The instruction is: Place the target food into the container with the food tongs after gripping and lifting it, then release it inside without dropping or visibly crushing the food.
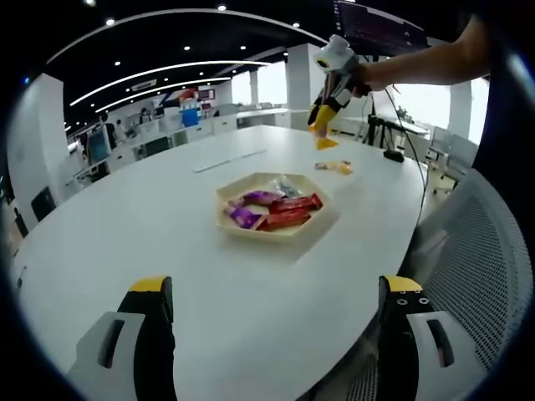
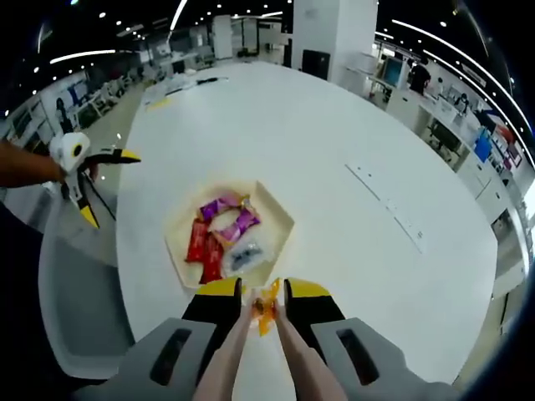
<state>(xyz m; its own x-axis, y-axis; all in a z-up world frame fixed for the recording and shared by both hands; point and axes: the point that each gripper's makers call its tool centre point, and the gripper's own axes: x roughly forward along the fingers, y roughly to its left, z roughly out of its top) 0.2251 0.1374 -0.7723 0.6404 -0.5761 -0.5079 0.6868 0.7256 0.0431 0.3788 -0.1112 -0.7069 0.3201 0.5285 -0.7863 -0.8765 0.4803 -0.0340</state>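
Food tongs (image 2: 261,322) in right gripper (image 2: 264,302) nearly closed on orange wrapped candy (image 2: 266,307), held above white table (image 2: 334,150) just short of hexagonal tray (image 2: 280,219); probably light, crinkly, slippery, best pinched mid-body; left gripper (image 1: 272,313) wide apart, empty.

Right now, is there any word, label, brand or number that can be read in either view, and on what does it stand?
None can be read.
Red and purple wrappers in the tray: print too small and blurred.
Orange wrapper held by the right gripper: no legible text.
Yellow wrapper on the table: too small.
Wall screens in the background: coloured shapes, no readable letters.
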